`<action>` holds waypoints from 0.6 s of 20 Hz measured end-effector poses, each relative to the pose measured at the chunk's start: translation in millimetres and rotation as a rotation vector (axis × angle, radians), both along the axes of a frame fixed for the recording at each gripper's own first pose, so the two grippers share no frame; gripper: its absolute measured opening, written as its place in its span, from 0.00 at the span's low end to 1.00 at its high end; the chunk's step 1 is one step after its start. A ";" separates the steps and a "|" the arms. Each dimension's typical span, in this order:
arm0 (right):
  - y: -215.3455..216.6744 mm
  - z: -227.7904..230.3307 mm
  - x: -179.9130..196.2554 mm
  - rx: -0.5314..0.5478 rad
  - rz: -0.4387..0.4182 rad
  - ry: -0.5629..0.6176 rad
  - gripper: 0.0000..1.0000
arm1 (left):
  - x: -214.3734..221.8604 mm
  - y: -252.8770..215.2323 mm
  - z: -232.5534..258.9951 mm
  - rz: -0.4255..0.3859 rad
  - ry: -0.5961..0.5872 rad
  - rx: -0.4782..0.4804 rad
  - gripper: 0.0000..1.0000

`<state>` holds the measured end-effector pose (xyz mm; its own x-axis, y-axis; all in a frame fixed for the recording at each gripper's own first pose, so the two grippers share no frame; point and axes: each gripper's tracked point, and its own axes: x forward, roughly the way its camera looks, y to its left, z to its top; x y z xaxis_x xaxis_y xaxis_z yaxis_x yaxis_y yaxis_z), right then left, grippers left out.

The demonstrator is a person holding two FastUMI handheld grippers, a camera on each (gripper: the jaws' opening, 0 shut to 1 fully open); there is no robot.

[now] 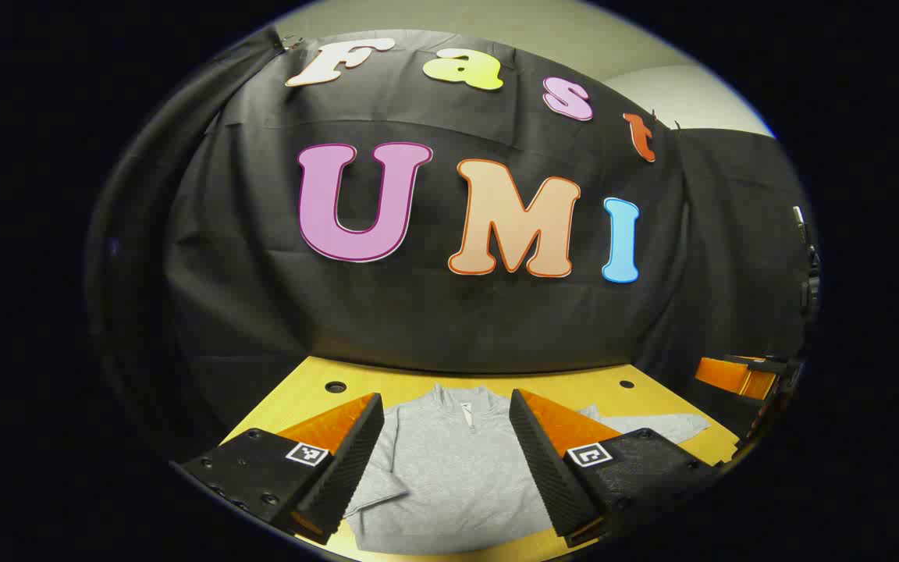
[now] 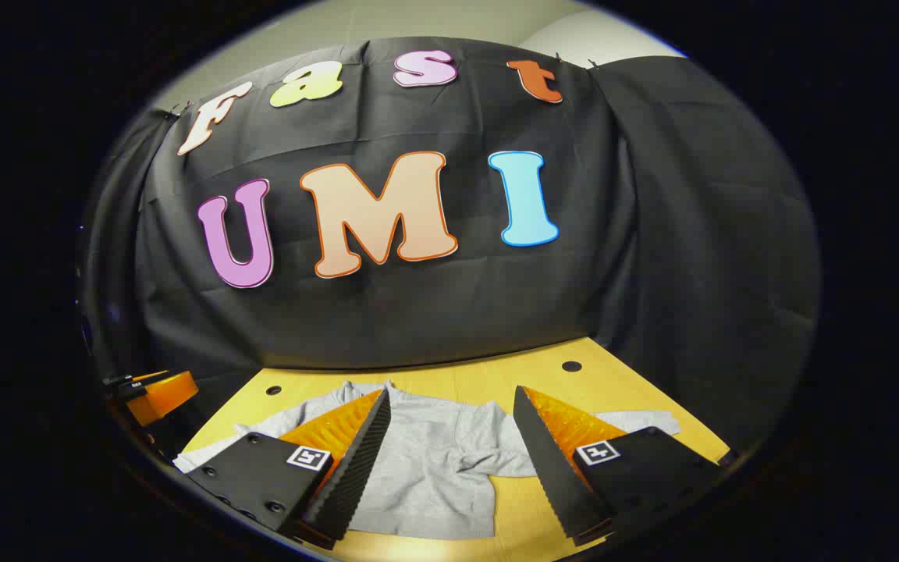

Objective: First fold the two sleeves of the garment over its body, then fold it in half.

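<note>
Both sets of jaws spread, holding nothing; grey zip-neck pullover [image 1: 449, 476] looks rumpled near the right sleeve [image 2: 644, 422], so that fold might bunch.

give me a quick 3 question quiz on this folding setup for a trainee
1. True or false: the left tool is shut on the grey sweatshirt.
2. Multiple choice: the sweatshirt lies on A) a yellow wooden table B) a glass shelf C) a blue tray.
3. Fill in: in the right gripper view, the sleeve reaching out past the right tool is ____ folded over the body.

Key
1. False: its fingers stand wide apart above the cloth.
2. A
3. not yet
</note>
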<state>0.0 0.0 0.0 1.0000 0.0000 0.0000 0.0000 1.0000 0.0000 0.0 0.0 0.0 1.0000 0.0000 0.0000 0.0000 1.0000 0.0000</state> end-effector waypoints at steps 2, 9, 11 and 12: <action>-0.3 -2.4 0.5 -0.003 -0.003 0.003 0.95 | 0.4 0.6 0.0 -0.003 0.006 -0.001 0.95; -2.7 -11.0 -2.9 0.007 -0.032 0.017 0.98 | -4.3 11.6 -7.8 0.005 0.032 -0.006 0.95; -3.4 -12.5 -4.6 0.005 -0.039 0.016 0.98 | -6.1 15.4 -8.4 0.006 0.031 -0.010 0.95; -5.0 -12.1 -6.1 0.004 -0.047 0.014 0.98 | -6.1 15.7 -10.4 0.007 0.033 -0.012 0.95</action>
<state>-6.1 -5.0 -12.1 0.9988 -0.0473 -0.0145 0.0474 0.9989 0.0033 -6.1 15.7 -10.4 0.9994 0.0069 -0.0328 -0.0073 0.9999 -0.0121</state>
